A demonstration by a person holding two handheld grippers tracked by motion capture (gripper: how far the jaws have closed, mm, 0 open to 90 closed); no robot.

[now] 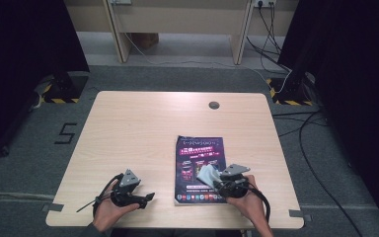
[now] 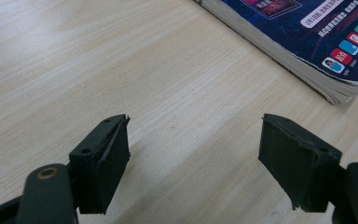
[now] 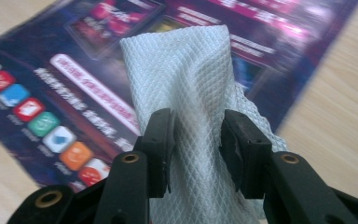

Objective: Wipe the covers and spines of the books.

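While over the magazine (image 3: 74, 93), the cloth (image 3: 186, 84) sits clamped in the right gripper (image 3: 196, 140).

My white mesh cloth (image 3: 186, 93), bunched up, lies over the purple mag's (image 1: 200, 153) lower right; mag flat on table, near front edge.

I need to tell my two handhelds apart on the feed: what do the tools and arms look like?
Both are black, each topped by a grey three-cornered plate. The left tool trails a black cable looping past the wrist; the right tool has a black cable running back along the forearm. Each has two blocky black jaws with flat pads and brass-coloured pivot rings. The forearms are bare, with no sleeves visible.
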